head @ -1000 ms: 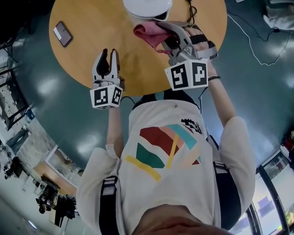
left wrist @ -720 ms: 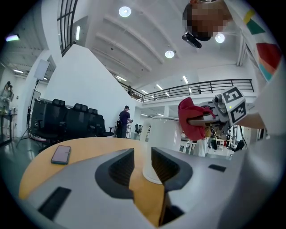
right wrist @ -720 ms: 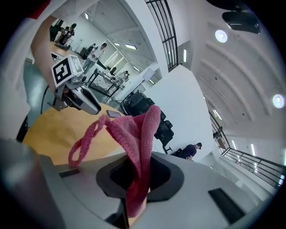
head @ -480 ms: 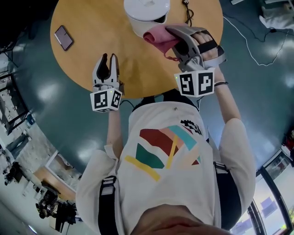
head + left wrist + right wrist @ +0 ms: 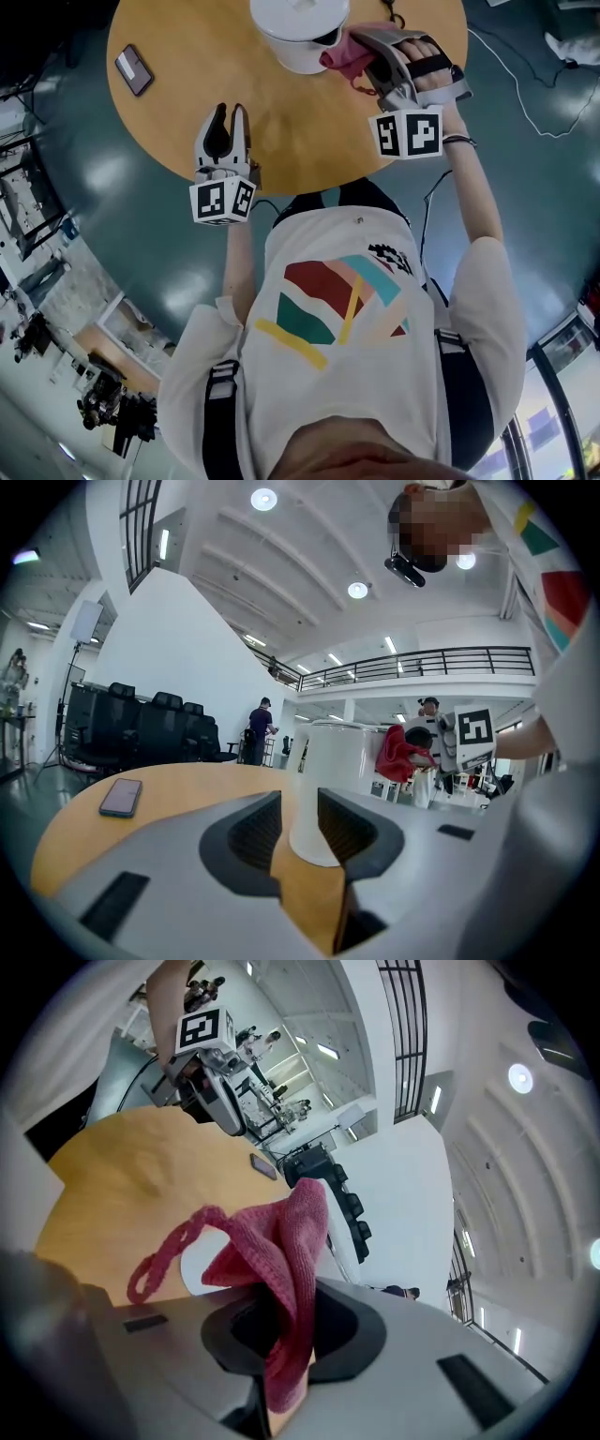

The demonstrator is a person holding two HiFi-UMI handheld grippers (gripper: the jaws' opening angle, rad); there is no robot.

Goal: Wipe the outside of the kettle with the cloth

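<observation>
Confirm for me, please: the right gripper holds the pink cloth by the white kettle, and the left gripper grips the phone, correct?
Not quite. The left gripper grips nothing: the left gripper view shows its jaws apart and empty, with the phone lying apart from it on the table. The right gripper does hold the pink cloth by the white kettle.

Kettle [image 5: 295, 28] is standing on table [image 5: 281, 131], at its far middle. Phone [image 5: 134, 68] is lying on the table far left, well apart from the kettle. Cloth [image 5: 342, 56] is sitting in right gripper [image 5: 361, 45], against the kettle's right side. Left gripper [image 5: 228, 112] is hanging over the table's near part, before the kettle.
</observation>
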